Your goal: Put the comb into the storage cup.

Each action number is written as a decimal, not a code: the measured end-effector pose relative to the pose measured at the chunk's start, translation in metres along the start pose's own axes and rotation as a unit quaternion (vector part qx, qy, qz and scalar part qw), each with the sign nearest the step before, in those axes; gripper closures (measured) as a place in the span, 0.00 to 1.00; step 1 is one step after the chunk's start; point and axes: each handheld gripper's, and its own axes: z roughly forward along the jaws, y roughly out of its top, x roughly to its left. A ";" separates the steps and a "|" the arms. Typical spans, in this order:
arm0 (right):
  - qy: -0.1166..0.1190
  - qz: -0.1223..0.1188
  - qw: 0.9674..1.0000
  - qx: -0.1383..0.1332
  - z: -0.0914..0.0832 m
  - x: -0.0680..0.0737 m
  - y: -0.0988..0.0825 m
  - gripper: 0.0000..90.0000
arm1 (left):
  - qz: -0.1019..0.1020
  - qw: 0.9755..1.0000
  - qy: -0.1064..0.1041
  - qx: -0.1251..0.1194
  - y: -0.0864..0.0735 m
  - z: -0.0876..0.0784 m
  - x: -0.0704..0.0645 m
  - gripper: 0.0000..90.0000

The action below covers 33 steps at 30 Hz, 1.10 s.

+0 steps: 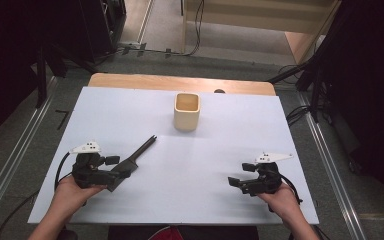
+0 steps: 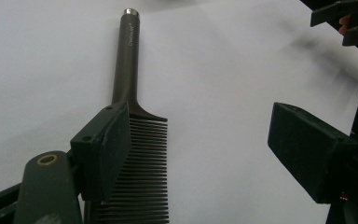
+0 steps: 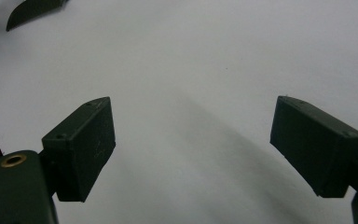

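A dark comb (image 1: 142, 150) lies flat on the white table sheet (image 1: 220, 145), handle toward the beige cup (image 1: 186, 111). My left gripper (image 1: 117, 172) rests at the comb's toothed end, jaws open. In the left gripper view the comb (image 2: 142, 154) lies along the inside of one pad (image 2: 105, 154), while the other pad (image 2: 307, 149) stands far off; my left gripper (image 2: 198, 123) is not pressing it. My right gripper (image 1: 240, 175) sits at the front right, jaws pointing left. The right gripper view shows my right gripper (image 3: 191, 116) open over bare sheet.
The square beige cup stands open-topped at the table's middle back. A wooden table edge (image 1: 180, 82) runs behind the sheet. The other gripper's jaws (image 2: 340, 21) show at the top right of the left gripper view. A dark curved shape (image 3: 32, 11) sits far off.
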 end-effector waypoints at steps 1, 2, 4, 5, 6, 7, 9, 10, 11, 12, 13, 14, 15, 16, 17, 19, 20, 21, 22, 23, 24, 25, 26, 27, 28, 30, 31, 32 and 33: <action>0.002 -0.002 1.000 0.000 0.000 0.000 0.000 0.14 | -0.004 1.000 -0.001 0.003 0.000 -0.001 0.001 0.27; 0.002 -0.002 1.000 0.000 0.000 0.000 0.000 0.14 | -0.004 1.000 -0.001 0.003 0.000 -0.001 0.001 0.27; 0.004 -0.003 1.000 -0.002 -0.001 0.000 0.000 0.14 | -0.009 1.000 0.000 -0.002 0.001 -0.001 0.001 0.27; 0.004 -0.003 1.000 -0.002 -0.002 0.000 -0.001 0.14 | -0.009 1.000 0.000 -0.002 0.002 -0.001 0.001 0.27; 0.004 -0.003 1.000 -0.002 -0.002 0.000 -0.001 0.14 | -0.009 1.000 0.000 -0.002 0.002 -0.001 0.001 0.27; 0.003 -0.001 1.000 -0.003 -0.002 0.000 -0.001 0.14 | -0.008 1.000 0.003 0.000 0.002 -0.001 0.001 0.27; 0.001 -0.003 1.000 -0.002 -0.002 0.000 -0.001 0.14 | -0.012 1.000 0.002 0.001 0.002 -0.001 0.001 0.27; 0.001 -0.003 1.000 0.000 -0.002 0.000 -0.001 0.14 | -0.012 1.000 0.002 0.003 0.002 -0.001 0.001 0.27; 0.000 -0.003 1.000 -0.001 -0.002 0.000 -0.001 0.14 | -0.014 1.000 0.002 0.002 0.002 -0.001 0.001 0.27; 0.001 -0.003 1.000 -0.002 -0.002 0.001 -0.001 0.14 | -0.013 1.000 0.003 0.003 0.003 -0.001 0.001 0.27; 0.004 -0.005 1.000 -0.001 -0.002 0.001 -0.001 0.14 | -0.018 1.000 0.002 0.001 0.003 -0.001 0.001 0.27; 0.002 -0.005 1.000 -0.003 -0.002 0.002 -0.001 0.14 | -0.018 1.000 0.002 0.001 0.003 -0.001 0.001 0.27; 0.002 -0.005 1.000 -0.002 -0.002 0.002 -0.001 0.14 | -0.020 1.000 0.002 0.001 0.003 -0.001 0.001 0.27; 0.002 -0.006 1.000 -0.002 -0.002 0.002 -0.001 0.14 | -0.022 1.000 0.001 0.002 0.003 -0.001 0.001 0.27; 0.001 -0.006 1.000 -0.001 -0.002 0.002 -0.001 0.14 | -0.021 1.000 0.002 0.000 0.003 -0.002 0.001 0.27; 0.001 -0.005 1.000 -0.002 -0.002 0.002 -0.001 0.14 | -0.024 1.000 0.002 -0.001 0.004 -0.002 0.002 0.27; 0.002 -0.004 1.000 -0.003 -0.002 0.002 -0.001 0.14 | -0.026 1.000 0.003 -0.001 0.004 -0.002 0.002 0.27; 0.002 -0.004 1.000 -0.002 -0.002 0.001 -0.001 0.14 | -0.027 1.000 0.004 -0.001 0.004 -0.002 0.002 0.27; 0.002 -0.004 1.000 -0.001 -0.001 0.001 -0.001 0.14 | -0.027 1.000 0.004 -0.001 0.004 -0.002 0.002 0.27; 0.002 -0.005 1.000 0.001 -0.001 0.001 -0.001 0.14 | -0.029 1.000 0.005 0.000 0.004 -0.002 0.002 0.27; 0.002 -0.005 1.000 0.001 -0.001 0.001 -0.001 0.14 | -0.032 0.999 0.002 0.001 0.004 -0.002 0.003 0.27; 0.003 -0.006 1.000 0.001 -0.001 0.001 -0.001 0.14 | -0.039 0.999 -0.001 0.003 0.004 -0.002 0.003 0.28; 0.003 -0.006 1.000 0.001 -0.001 0.001 -0.001 0.14 | -0.044 0.999 -0.002 0.005 0.004 -0.002 0.004 0.29; 0.003 -0.005 1.000 0.000 -0.001 0.001 -0.001 0.14 | -0.045 0.999 -0.001 0.004 0.004 -0.002 0.004 0.29; 0.003 -0.005 1.000 0.000 -0.001 0.001 -0.001 0.14 | -0.042 0.999 -0.001 0.003 0.004 -0.002 0.004 0.29; 0.002 -0.005 1.000 0.001 -0.001 0.001 -0.001 0.14 | -0.042 0.999 0.001 0.002 0.004 -0.002 0.004 0.29; 0.002 -0.005 1.000 0.001 -0.001 0.001 -0.001 0.14 | -0.042 0.999 0.000 0.002 0.004 -0.002 0.004 0.29; 0.002 -0.005 1.000 0.001 -0.001 0.001 -0.001 0.14 | -0.042 0.999 0.000 0.002 0.004 -0.002 0.004 0.29; 0.002 -0.005 1.000 0.001 -0.001 0.001 -0.001 0.14 | -0.041 0.999 -0.001 0.004 0.004 -0.002 0.004 0.29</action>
